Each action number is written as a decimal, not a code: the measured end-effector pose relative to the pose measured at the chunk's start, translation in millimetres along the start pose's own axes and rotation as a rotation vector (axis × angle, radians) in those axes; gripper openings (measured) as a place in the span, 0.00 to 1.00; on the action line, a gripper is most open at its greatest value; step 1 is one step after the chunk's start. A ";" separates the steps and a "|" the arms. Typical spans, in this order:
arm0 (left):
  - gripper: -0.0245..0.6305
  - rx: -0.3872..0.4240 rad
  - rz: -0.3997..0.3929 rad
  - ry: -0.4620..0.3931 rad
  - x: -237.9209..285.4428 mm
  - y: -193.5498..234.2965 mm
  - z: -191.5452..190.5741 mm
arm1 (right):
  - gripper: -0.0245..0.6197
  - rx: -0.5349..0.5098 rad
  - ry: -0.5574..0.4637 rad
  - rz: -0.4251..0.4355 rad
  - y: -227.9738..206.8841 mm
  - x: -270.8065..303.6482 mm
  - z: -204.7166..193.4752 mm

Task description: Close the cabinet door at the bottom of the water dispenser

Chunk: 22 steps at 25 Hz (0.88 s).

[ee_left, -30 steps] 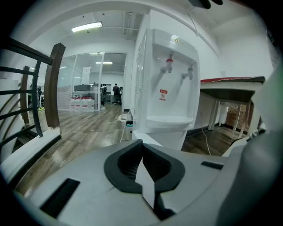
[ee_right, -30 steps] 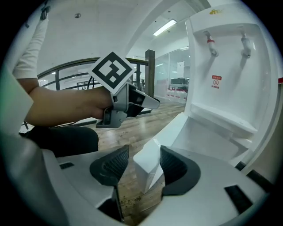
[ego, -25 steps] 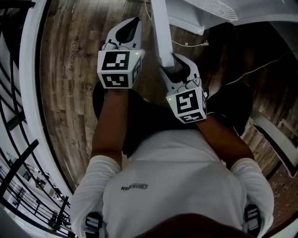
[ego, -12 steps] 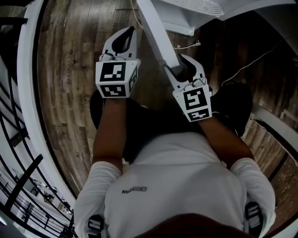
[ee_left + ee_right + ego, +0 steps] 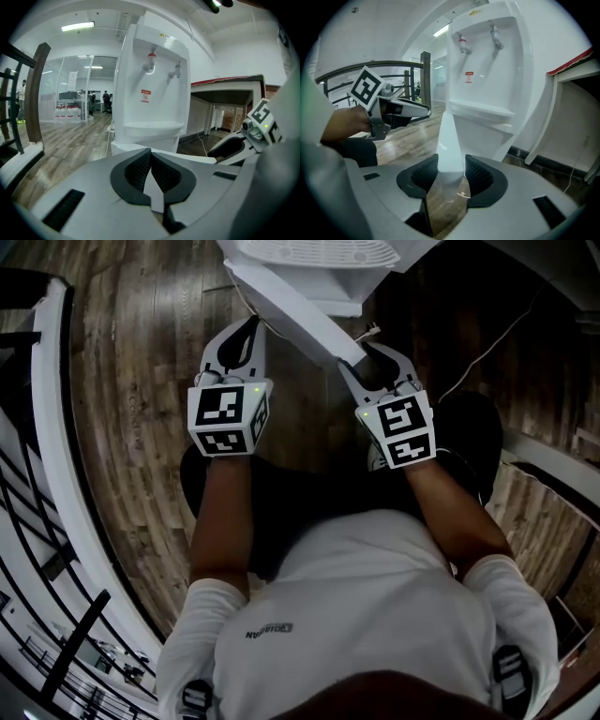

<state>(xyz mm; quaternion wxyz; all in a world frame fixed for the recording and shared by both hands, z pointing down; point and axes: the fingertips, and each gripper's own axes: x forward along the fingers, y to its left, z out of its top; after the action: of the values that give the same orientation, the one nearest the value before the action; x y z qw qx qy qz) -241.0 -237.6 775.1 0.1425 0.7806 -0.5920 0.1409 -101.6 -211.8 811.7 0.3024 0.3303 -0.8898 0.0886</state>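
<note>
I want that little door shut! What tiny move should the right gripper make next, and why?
Probably swing the right gripper toward the water dispenser: its jaws clamp the edge of the cabinet door, and the door stands open, angled away from the dispenser.

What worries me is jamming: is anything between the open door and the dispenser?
Nothing visible blocks it. The right claw is shut on the cabinet door; a thin cable lies on the floor near the water dispenser.
</note>
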 end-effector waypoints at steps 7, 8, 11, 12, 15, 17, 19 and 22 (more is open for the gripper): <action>0.03 0.015 -0.074 0.016 18.7 -28.2 0.8 | 0.34 0.006 -0.026 -0.060 -30.1 4.0 1.1; 0.03 0.022 -0.080 0.021 20.0 -30.4 0.3 | 0.34 0.014 -0.028 -0.069 -32.4 4.5 1.2; 0.03 0.043 -0.095 0.018 20.6 -34.7 3.4 | 0.34 0.039 -0.039 -0.113 -43.1 5.2 1.2; 0.03 0.048 -0.098 0.013 20.1 -35.4 4.8 | 0.34 0.047 -0.042 -0.131 -47.9 5.3 0.8; 0.03 0.052 -0.105 -0.002 20.4 -36.4 6.6 | 0.34 0.080 -0.048 -0.176 -63.7 6.4 1.1; 0.03 0.050 -0.107 -0.012 22.3 -35.9 7.8 | 0.34 0.112 -0.051 -0.211 -75.9 6.9 2.5; 0.03 0.044 -0.106 -0.019 24.0 -35.0 8.9 | 0.34 0.134 -0.054 -0.235 -84.4 7.6 3.5; 0.03 0.041 -0.110 -0.015 24.3 -37.2 5.4 | 0.34 0.140 -0.062 -0.237 -86.3 9.1 2.3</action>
<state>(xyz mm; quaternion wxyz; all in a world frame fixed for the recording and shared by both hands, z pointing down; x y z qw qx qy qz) -198.5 -251.6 777.4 0.1297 0.8157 -0.5463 0.1389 -52.7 -283.6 811.7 0.2595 0.4557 -0.8451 0.1037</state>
